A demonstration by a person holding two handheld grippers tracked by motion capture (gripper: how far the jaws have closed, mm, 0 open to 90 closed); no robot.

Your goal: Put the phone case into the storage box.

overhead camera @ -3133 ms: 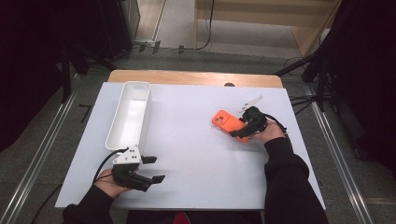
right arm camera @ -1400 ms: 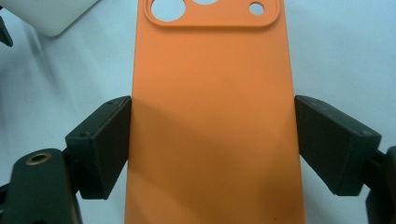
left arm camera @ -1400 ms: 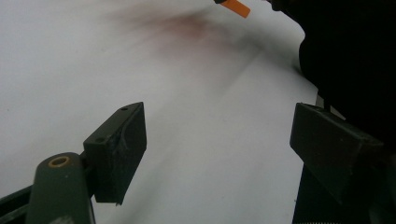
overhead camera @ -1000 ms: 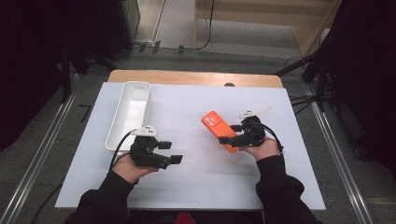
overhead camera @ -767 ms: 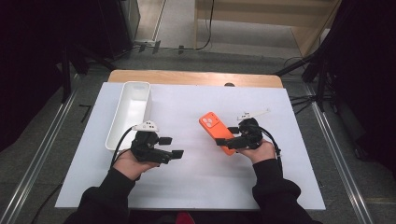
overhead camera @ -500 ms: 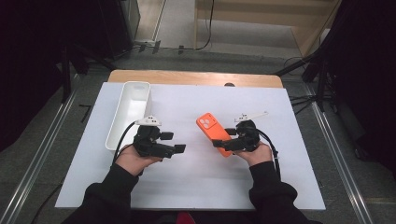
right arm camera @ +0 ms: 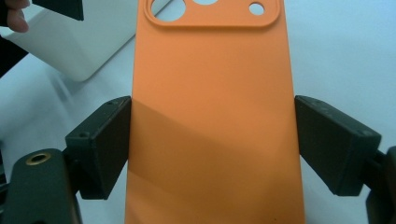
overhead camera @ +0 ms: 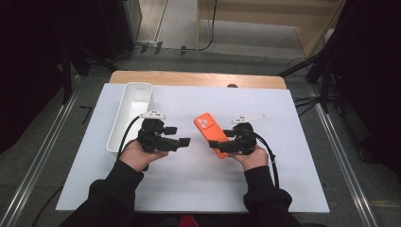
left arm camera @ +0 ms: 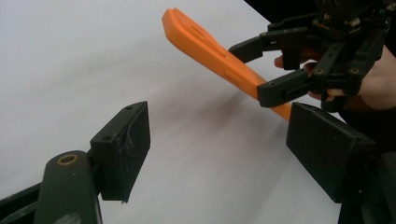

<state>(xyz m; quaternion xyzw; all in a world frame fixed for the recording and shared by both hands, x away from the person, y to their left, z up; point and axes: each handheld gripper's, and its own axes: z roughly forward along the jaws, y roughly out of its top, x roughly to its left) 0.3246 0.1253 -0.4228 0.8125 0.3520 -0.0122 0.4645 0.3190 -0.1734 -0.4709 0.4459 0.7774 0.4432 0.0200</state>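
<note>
Right gripper view: our right gripper (right arm camera: 212,149) clamps orange phone case (right arm camera: 212,116), camera cutouts up top. Left gripper (overhead camera: 182,137) jaws spread, holding nothing. White bin (overhead camera: 124,124) empty.

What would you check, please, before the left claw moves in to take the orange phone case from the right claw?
1. Right claw clamped on both long edges of the orange phone case: ok.
2. Left claw open wide enough for the case: ok.
3. Case lifted off the white table, its free end reachable: ok, seen in the left gripper view.
4. Left claw lined up with the case: not ok, the case sits above and beyond its jaws.
5. White bin out of the path between the claws: ok.
6. Grip firm enough to survive a handover: cannot tell.
</note>
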